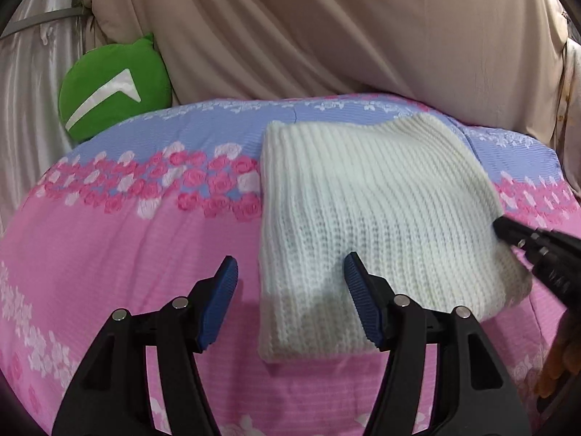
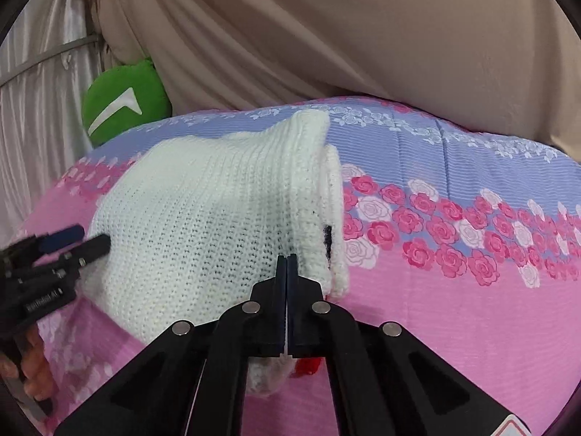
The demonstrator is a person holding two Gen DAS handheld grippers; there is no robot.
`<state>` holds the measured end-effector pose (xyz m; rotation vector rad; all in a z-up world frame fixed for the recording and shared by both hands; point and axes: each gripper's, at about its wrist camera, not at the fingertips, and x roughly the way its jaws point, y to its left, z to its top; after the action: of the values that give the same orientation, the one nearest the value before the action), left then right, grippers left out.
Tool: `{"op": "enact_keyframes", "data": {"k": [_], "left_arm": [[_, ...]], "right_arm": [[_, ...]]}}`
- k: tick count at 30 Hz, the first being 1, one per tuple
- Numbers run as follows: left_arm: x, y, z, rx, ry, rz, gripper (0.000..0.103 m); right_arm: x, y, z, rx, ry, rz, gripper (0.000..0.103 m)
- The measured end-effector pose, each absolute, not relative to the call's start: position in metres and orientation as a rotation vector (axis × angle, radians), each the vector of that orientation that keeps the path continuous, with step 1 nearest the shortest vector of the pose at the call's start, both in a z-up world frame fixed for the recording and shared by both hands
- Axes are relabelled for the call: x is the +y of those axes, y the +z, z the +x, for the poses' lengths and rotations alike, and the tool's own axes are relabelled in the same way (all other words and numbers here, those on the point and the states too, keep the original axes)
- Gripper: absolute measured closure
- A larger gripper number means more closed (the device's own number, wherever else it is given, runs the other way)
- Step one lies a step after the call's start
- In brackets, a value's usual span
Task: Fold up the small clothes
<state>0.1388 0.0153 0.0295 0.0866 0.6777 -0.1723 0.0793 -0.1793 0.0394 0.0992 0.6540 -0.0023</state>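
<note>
- A white knit [image 1: 366, 214], folded, lies on my pink and blue floral bedspread [image 1: 127, 239]; in the left wrist view it fills the centre and runs toward 2 o'clock.
- My left gripper [image 1: 290, 276] has its blue-padded jaws apart. One pad sits over the bedspread, the other over the knit's near part, with the knit's left edge between them. I cannot tell whether the pads touch the fabric.
- My right gripper [image 2: 287, 259] has its jaws pressed together at the knit's near right edge, at 6 o'clock in its own view. Whether any knit is pinched between them I cannot tell.
- In that view a fold of the knit [image 2: 218, 214] stands raised above the bedspread.
- A green cushion [image 1: 112, 91] sits at 10 o'clock.
- Beige drapery [image 1: 326, 25] hangs behind, at 12 o'clock.
</note>
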Motion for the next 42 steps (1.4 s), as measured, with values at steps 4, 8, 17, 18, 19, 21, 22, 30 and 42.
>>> {"op": "enact_keyframes", "data": {"k": [4, 8, 17, 18, 19, 21, 22, 30, 42], "left_arm": [[0.014, 0.025, 0.122, 0.657, -0.133, 0.097, 0.041], [0.009, 0.012, 0.107, 0.676, -0.119, 0.109, 0.036], [0.003, 0.008, 0.076, 0.637, -0.073, 0.119, 0.013], [0.001, 0.008, 0.073, 0.635, -0.070, 0.122, 0.011], [0.000, 0.007, 0.071, 0.638, -0.069, 0.122, 0.009], [-0.003, 0.006, 0.068, 0.641, -0.057, 0.126, 0.008], [-0.005, 0.006, 0.066, 0.641, -0.049, 0.132, 0.008], [-0.008, 0.005, 0.065, 0.643, -0.019, 0.158, 0.007], [-0.006, 0.001, 0.068, 0.676, -0.032, 0.151, 0.007]], "right_arm": [[-0.170, 0.043, 0.040, 0.573, -0.035, 0.125, 0.099], [-0.164, 0.025, 0.011, 0.584, -0.084, 0.127, 0.082], [-0.154, 0.011, -0.016, 0.616, -0.145, 0.116, 0.026], [-0.149, 0.011, -0.018, 0.616, -0.150, 0.097, 0.024], [-0.144, 0.011, -0.019, 0.614, -0.159, 0.075, 0.020], [-0.137, 0.012, -0.022, 0.610, -0.181, 0.043, 0.017], [-0.135, 0.012, -0.022, 0.610, -0.187, 0.034, 0.017], [-0.140, 0.010, -0.021, 0.623, -0.199, 0.052, 0.017], [-0.141, 0.006, -0.016, 0.657, -0.189, 0.073, 0.017]]}}
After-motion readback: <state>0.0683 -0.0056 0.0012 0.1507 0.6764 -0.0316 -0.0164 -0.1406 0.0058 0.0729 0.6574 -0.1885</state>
